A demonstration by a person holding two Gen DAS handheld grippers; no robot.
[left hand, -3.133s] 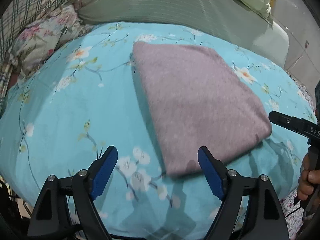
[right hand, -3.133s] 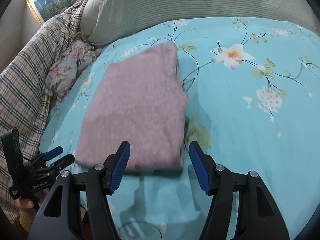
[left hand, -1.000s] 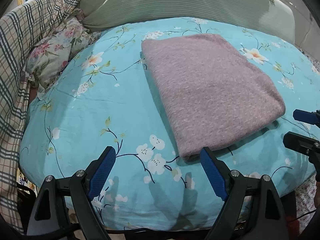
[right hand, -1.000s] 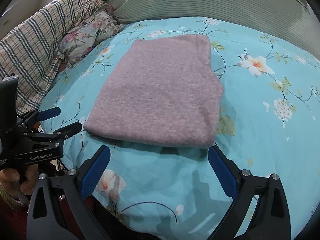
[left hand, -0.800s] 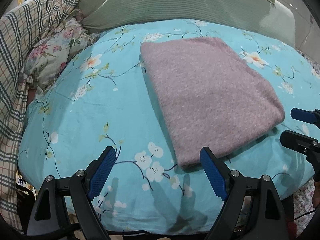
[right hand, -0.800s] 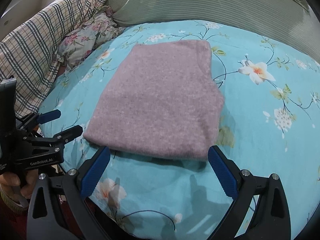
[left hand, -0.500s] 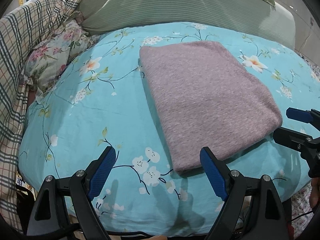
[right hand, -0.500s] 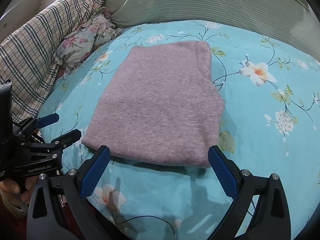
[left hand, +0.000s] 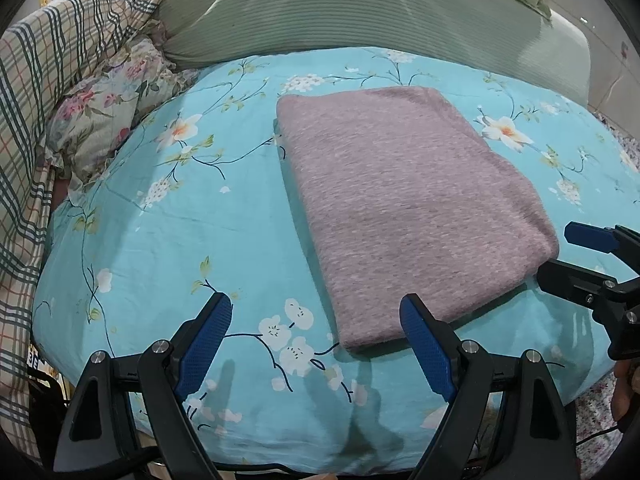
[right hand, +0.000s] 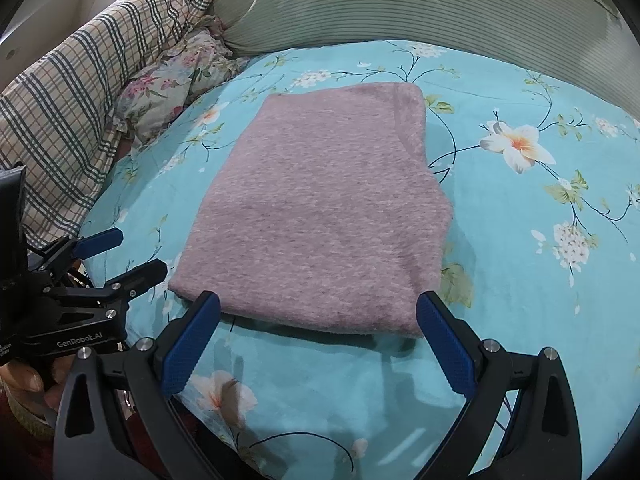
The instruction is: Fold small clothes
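Mauve folded garment (left hand: 404, 204) lies flat; left gripper (left hand: 316, 344) and right gripper (right hand: 316, 332) hover spread apart, empty.

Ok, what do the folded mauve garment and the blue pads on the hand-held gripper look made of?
Folded mauve garment: looks like soft knit or fleece, matte with a fuzzy heathered nap. Blue pads on the right hand-held gripper: probably rubber or textured plastic, given their fine gridded surface.

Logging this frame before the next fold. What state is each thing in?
Mauve garment: folded flat on the bedspread, not gripped.
Left gripper: open, empty, at the garment's near corner.
Right gripper: open, empty, at the garment's near edge.
Floral bedspread: spread smooth.
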